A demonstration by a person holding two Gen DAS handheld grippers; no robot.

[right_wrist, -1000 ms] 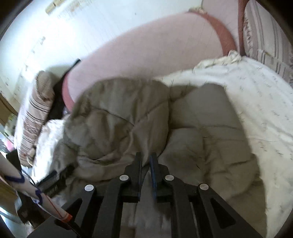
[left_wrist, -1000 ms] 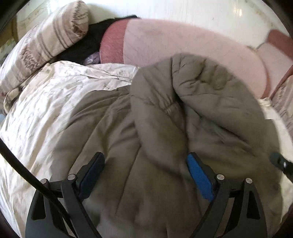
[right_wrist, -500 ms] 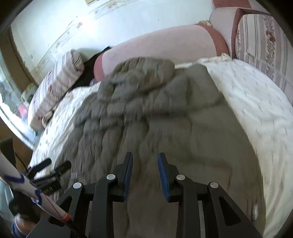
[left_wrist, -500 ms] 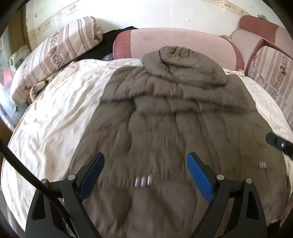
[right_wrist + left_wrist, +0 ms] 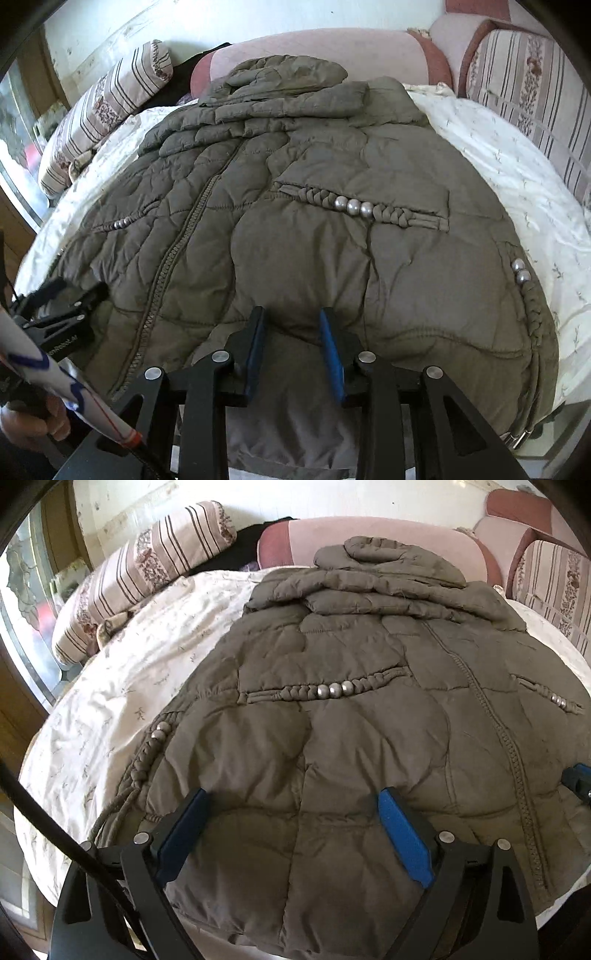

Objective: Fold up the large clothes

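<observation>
- Jacket (image 5: 351,738): we see it spread flat on the bed (image 5: 122,686).
- Left gripper (image 5: 291,801): fingers wide apart, empty.
- Right gripper (image 5: 291,317): fingers parted, gripping nothing.

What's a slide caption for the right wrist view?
Right gripper open over the hem of an olive quilted coat spread zipper-up on a white floral bedsheet.

No readable text, label, brand or number is found in either view. Faint pale lettering is seen on the left tool (image 5: 61,325) at the left edge of the right wrist view, too small to be read.
</observation>
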